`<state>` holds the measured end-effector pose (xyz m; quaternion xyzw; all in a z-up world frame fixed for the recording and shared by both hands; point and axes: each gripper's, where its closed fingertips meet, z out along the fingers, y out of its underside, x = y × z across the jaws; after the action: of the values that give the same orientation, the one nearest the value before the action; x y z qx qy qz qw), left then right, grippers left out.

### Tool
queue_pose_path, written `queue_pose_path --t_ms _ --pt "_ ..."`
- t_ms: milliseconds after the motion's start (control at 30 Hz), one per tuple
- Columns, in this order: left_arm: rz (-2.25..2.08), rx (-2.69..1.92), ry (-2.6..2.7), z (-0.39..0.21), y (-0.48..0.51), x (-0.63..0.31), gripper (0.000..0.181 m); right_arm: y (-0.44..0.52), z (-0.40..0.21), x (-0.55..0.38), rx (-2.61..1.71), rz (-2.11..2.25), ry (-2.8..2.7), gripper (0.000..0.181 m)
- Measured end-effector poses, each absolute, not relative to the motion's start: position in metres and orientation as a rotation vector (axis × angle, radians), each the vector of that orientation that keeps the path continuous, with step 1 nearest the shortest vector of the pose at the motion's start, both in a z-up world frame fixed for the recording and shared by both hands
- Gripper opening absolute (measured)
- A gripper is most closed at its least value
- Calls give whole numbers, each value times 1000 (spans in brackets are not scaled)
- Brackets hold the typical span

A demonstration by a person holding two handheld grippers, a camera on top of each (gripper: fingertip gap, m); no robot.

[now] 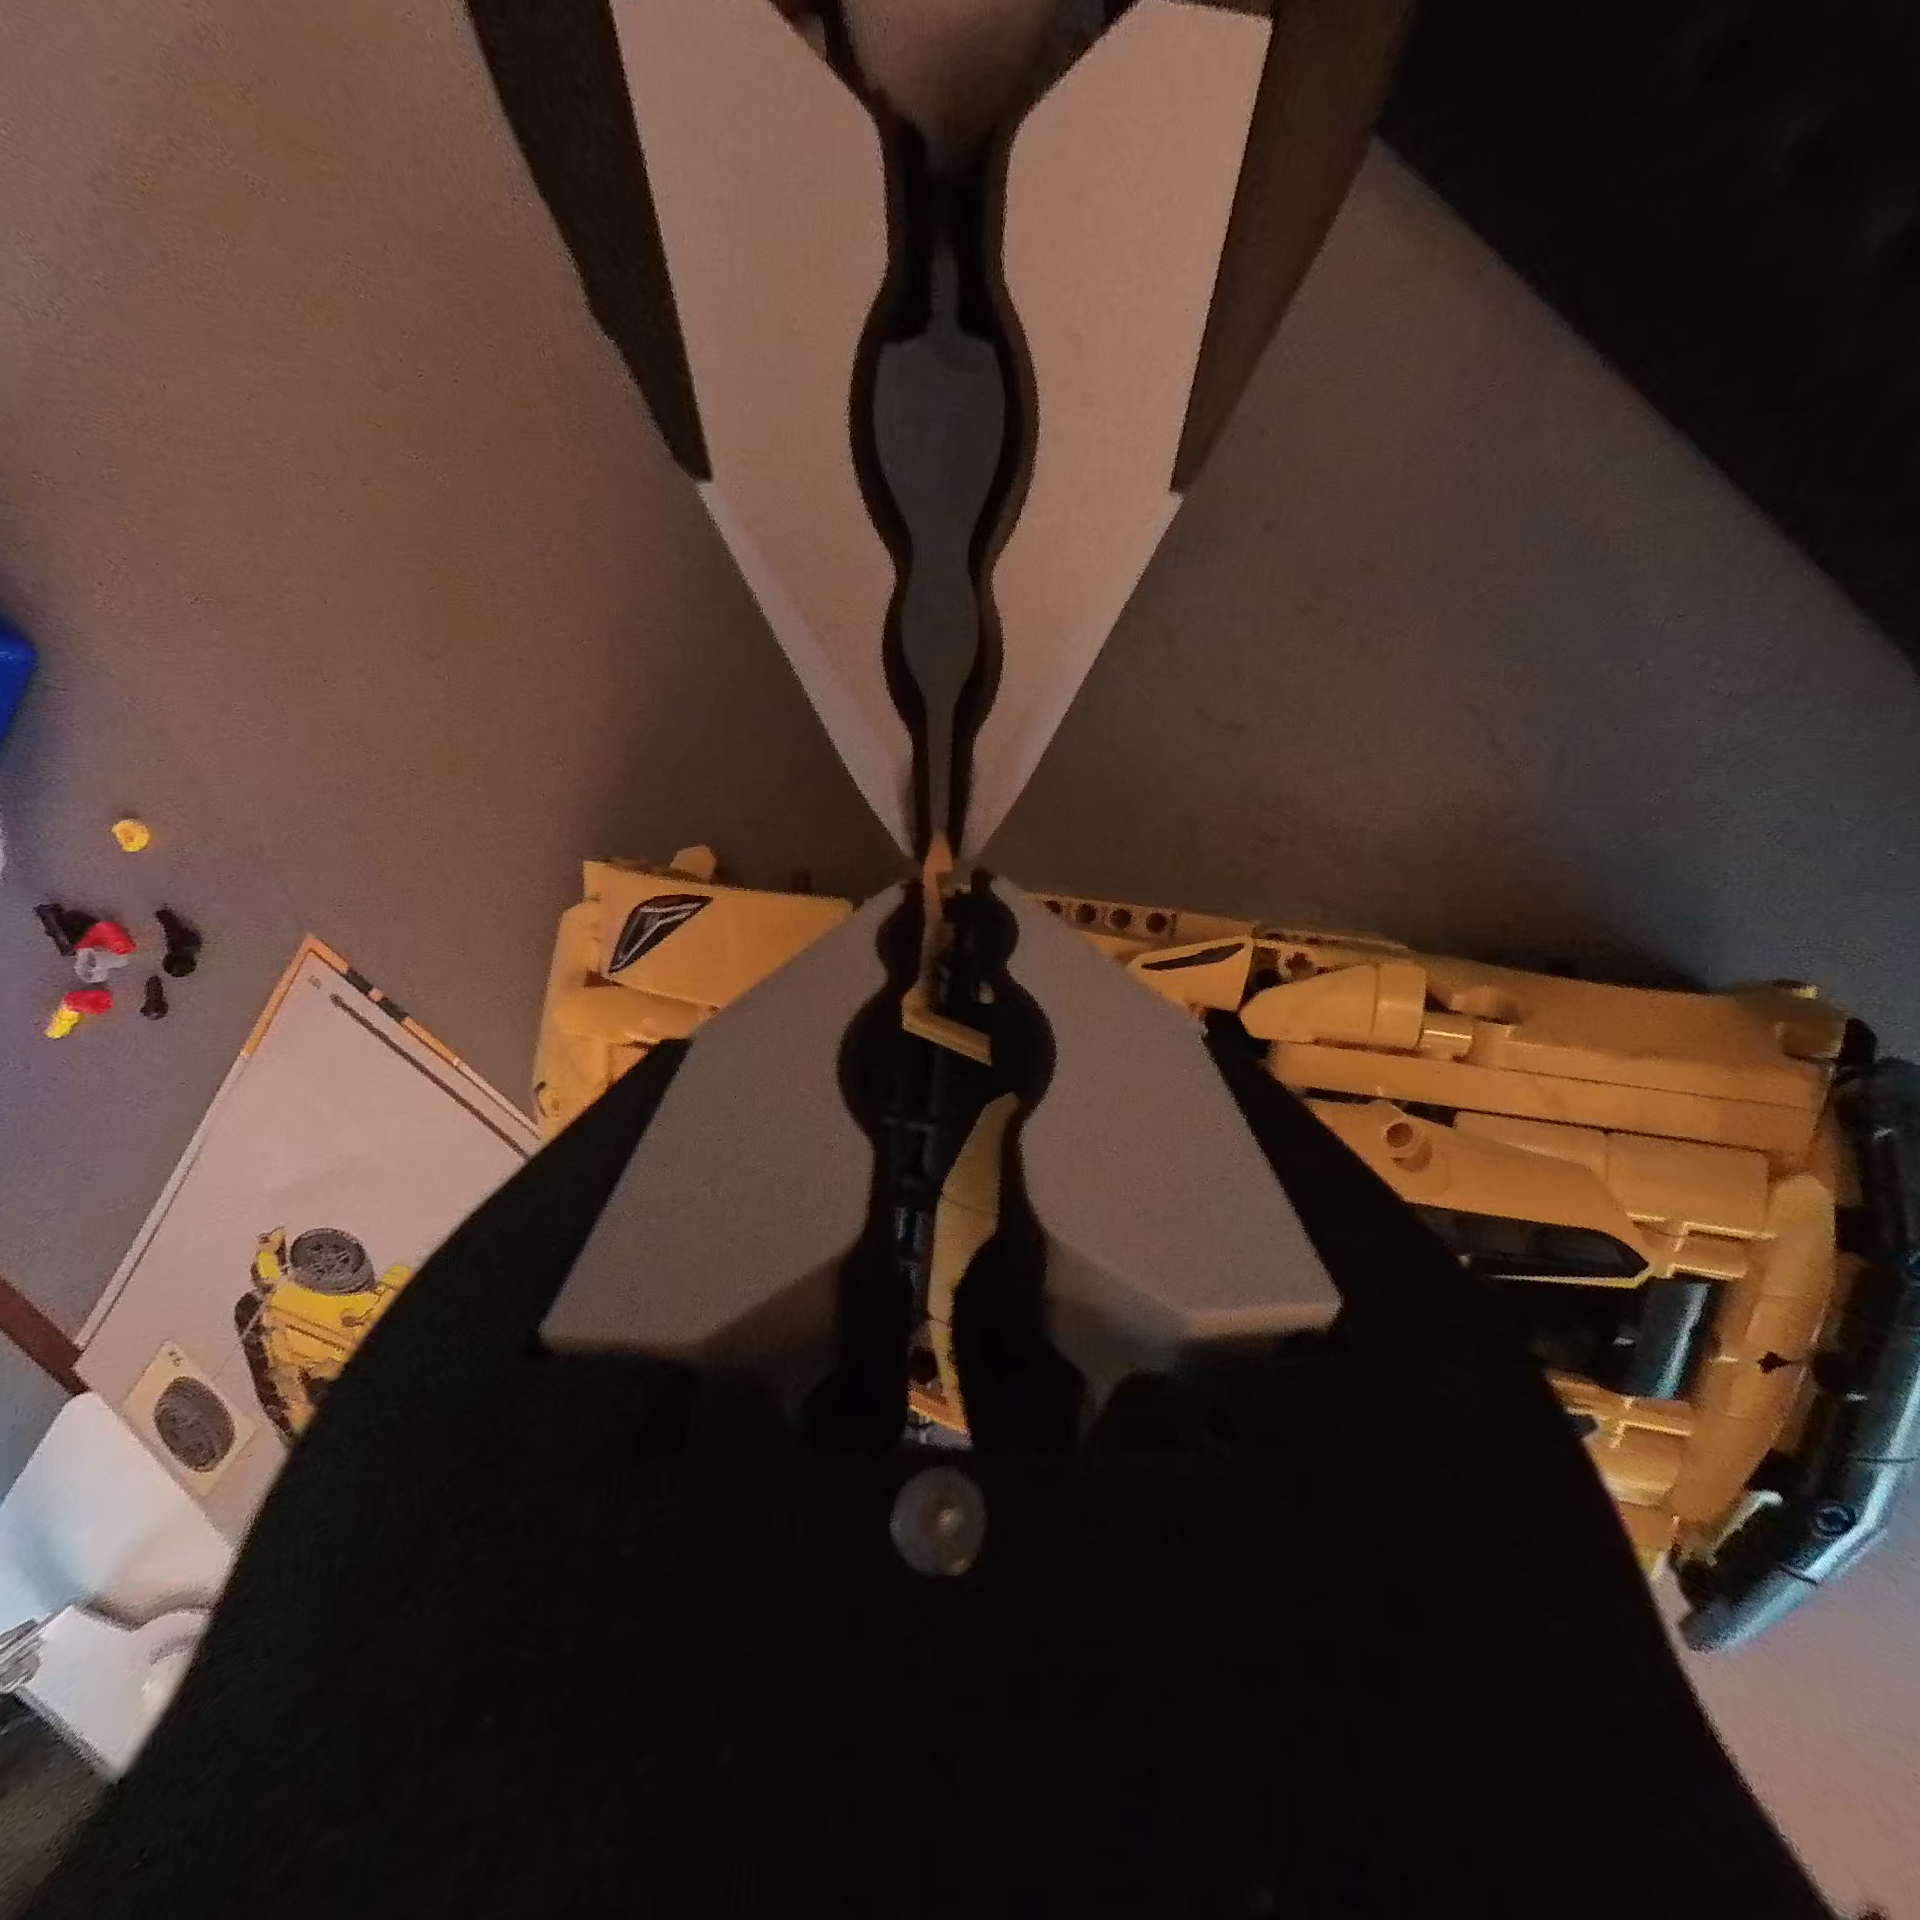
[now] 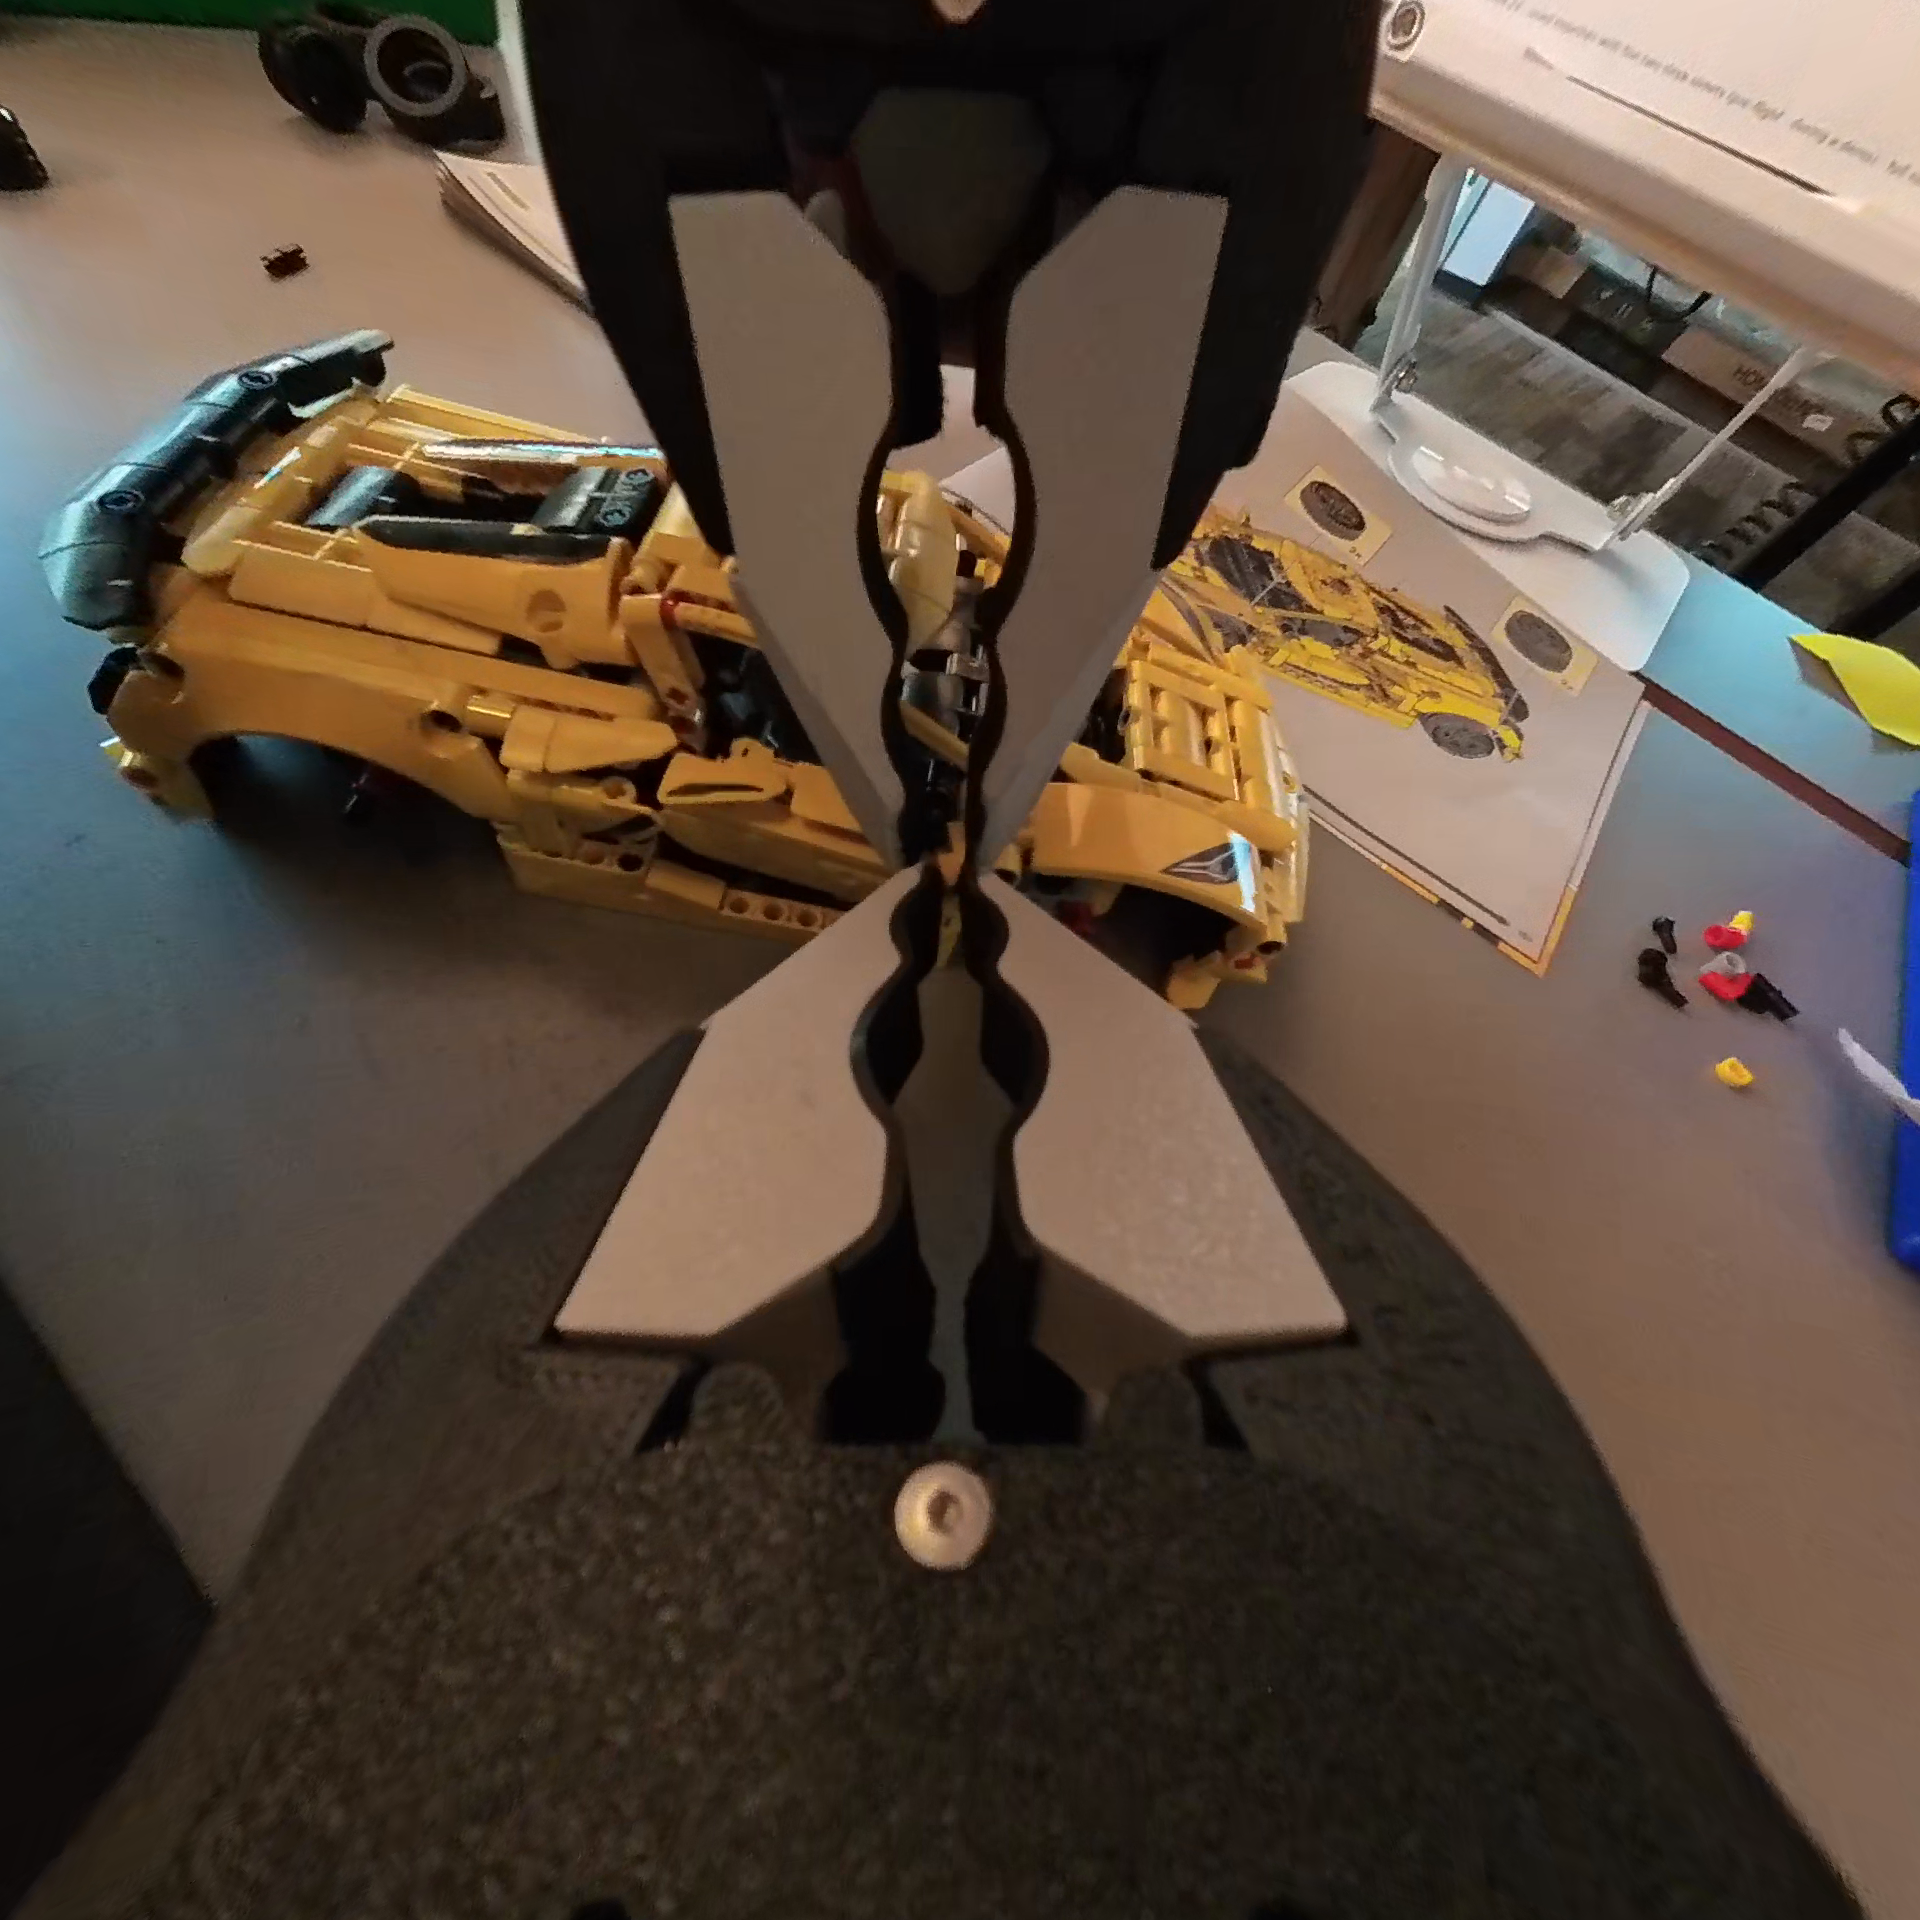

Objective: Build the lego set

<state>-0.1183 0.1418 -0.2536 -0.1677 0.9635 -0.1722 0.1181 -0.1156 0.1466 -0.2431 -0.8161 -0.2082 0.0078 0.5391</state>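
A yellow lego car (image 1: pixel 1507 1122) with a dark rear lies on the grey table (image 1: pixel 312 416); it also shows in the right wrist view (image 2: pixel 416 644). My left gripper (image 1: pixel 940 883) hangs over the car's middle with its jaws closed to a thin gap. My right gripper (image 2: pixel 948 881) meets it tip to tip at the car's side edge. A small yellow piece (image 1: pixel 940 852) sits between the right gripper's tips. Whether that piece is fixed to the car is hidden. Each gripper also shows in the other's view, the right (image 1: pixel 940 831) and the left (image 2: pixel 940 831).
An open instruction booklet (image 2: pixel 1455 790) lies beside the car's nose, also in the left wrist view (image 1: pixel 312 1143). Small red, black and yellow loose parts (image 2: pixel 1714 966) lie past it. Black tyres (image 2: pixel 395 73) sit at the far left. A white stand (image 2: pixel 1507 488) and a blue tray (image 2: pixel 1907 1039) are on the right. The grippers are tip to tip, or close to it.
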Motion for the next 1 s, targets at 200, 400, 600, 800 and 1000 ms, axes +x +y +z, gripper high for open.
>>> queue_pose_path --t_ms 200,400,600,800,1000 --pt "-508 -526 2804 -253 144 -121 13 147 -243 -115 -1951 65 -454 3" --pt "-502 -514 2807 -253 144 -121 13 147 -247 -115 -1964 37 -469 3" --pt "-492 -488 2800 -253 143 -121 13 147 -246 -118 -1950 27 -497 3" --pt "-456 -414 2804 -254 142 -122 9 146 -246 -119 -1944 30 -500 3" --pt "-499 -424 2822 -253 141 -122 7 144 -246 -119 -1938 18 -487 3"
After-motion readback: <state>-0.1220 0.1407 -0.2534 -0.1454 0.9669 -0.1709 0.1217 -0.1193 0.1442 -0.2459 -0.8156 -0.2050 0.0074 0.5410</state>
